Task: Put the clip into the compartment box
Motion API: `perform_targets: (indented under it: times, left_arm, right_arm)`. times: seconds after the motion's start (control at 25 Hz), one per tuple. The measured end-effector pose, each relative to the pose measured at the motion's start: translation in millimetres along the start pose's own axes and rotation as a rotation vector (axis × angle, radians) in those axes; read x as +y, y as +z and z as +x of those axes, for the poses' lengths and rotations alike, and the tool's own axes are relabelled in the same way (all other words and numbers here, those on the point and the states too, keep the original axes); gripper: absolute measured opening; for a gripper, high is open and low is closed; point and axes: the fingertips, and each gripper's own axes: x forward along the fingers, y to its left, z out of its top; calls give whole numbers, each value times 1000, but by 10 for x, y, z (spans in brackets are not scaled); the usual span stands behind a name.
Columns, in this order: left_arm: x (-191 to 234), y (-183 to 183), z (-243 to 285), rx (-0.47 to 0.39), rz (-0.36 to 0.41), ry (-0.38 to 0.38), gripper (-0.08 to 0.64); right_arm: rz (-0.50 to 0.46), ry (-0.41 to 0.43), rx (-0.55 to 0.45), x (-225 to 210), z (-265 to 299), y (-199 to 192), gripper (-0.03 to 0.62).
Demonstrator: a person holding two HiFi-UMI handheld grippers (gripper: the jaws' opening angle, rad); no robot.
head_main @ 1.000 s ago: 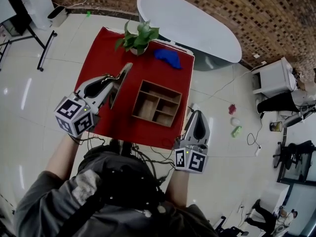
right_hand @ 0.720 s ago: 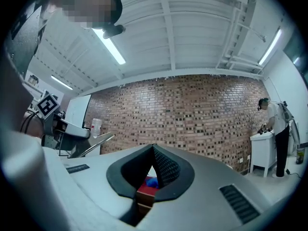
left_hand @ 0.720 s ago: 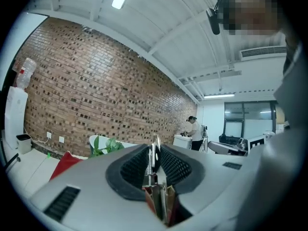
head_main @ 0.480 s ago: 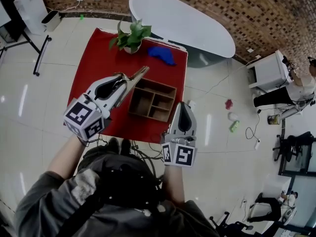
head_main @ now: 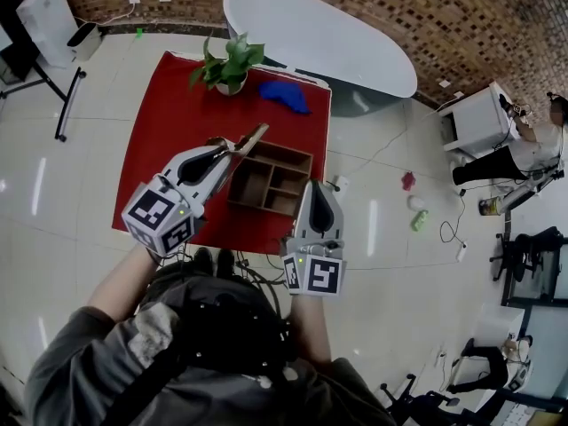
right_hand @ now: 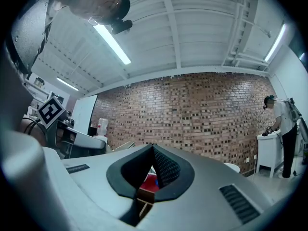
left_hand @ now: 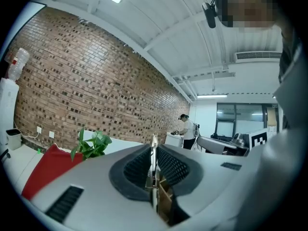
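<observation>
Now left claw [head_main: 232, 146] closing on clip [head_main: 256, 135]

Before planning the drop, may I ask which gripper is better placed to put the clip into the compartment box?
Left. The left gripper has the clip between its closing jaws, at the compartment box's left edge; the right gripper holds nothing.

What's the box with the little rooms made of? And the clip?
The compartment box is probably unpainted wood, going by its matte brown board walls. The clip is a thin, pale tan strip: wood or metal, too small to tell.
</observation>
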Motion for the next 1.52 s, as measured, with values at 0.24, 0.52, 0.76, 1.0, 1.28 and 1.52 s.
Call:
perform_targets:
  times: [0.24,0.52,0.76,1.0,1.28,1.52]
  left_arm:
    - [-34,-93,128,11,-14,-31,71]
    - [-77,-322,286,53,-5,-44,69]
    - [-164,-475,468,69,11,-68,66]
    - [-217,-681,630,88,31,-87,63]
    - [-169,-977,808,105,52,-80,63]
    - [-131,-1294,876,163,57,-88,63]
  right_arm:
    - [-2,-23,10,-97,-15,-35,3]
    - [4,-56,23,-226,-73,-109,3]
    - [10,-79,32,-352,-91,-153,3]
    - [15,-98,44,-459,-131,-221,3]
    - [24,-102,60,-547,-121,-307,3]
    - [28,-108,70,-611,-91,-383,3]
